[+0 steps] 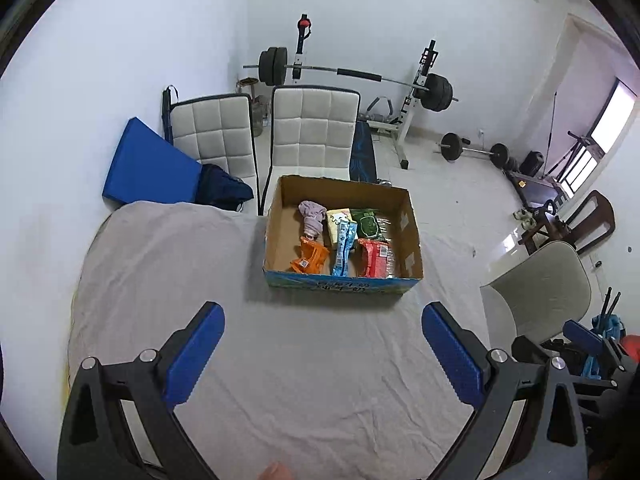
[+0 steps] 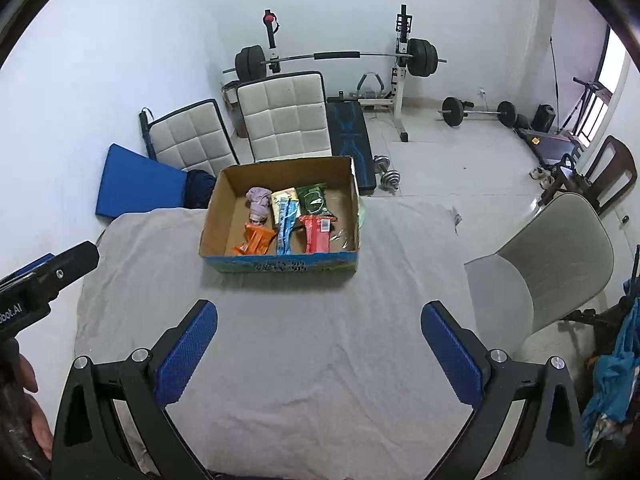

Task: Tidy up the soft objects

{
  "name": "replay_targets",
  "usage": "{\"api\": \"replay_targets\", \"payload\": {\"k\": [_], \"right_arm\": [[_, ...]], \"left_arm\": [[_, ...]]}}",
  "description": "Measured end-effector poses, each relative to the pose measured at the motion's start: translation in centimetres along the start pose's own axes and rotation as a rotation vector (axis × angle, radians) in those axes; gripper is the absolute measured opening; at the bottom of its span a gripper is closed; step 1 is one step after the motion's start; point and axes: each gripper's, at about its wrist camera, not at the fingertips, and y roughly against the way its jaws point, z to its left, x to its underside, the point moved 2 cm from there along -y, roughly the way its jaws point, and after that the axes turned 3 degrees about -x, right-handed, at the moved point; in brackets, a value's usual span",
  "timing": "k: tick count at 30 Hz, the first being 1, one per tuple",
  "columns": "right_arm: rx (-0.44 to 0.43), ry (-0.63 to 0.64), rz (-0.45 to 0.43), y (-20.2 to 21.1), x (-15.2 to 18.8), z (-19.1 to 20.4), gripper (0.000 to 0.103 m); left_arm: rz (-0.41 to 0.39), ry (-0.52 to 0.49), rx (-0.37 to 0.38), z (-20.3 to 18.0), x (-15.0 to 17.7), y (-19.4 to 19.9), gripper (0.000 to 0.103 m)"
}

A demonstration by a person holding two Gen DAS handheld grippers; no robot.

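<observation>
left gripper (image 1: 322,348): jaws spread wide, empty | right gripper (image 2: 318,346): jaws spread wide, empty | cardboard box (image 1: 340,285) with soft packets (image 1: 340,240): ahead of both, well apart, on grey sheet (image 1: 280,360)

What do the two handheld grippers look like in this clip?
Both the left gripper and right gripper have black angular linkage frames with silver pivot bolts and blue textured finger pads. The left one's black body shows partial white lettering in the right wrist view. No cables are visible.
</observation>
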Motion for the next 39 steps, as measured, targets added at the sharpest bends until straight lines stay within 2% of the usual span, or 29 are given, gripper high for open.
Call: {"api": "replay_targets", "payload": {"k": [4, 17, 31, 39], "right_arm": [[0.004, 0.006, -0.016, 1.1, 0.1, 0.3, 0.103], [0.029, -0.001, -0.127, 3.4, -2.4, 0.4, 0.103], [0.032, -0.002, -0.165, 5.2, -2.8, -0.5, 0.103], [0.023, 0.000, -0.159, 5.2, -2.8, -0.7, 0.103]], "left_arm": [[-0.014, -0.009, -0.006, -0.4, 0.3, 0.6, 0.101], [-0.071, -0.026, -0.035, -0.5, 0.3, 1.7, 0.101], [-0.092, -0.021, -0.042, -0.8, 0.1, 2.4, 0.101], [-0.093, -0.025, -0.051, -1.0, 0.0, 2.3, 0.101]]}}
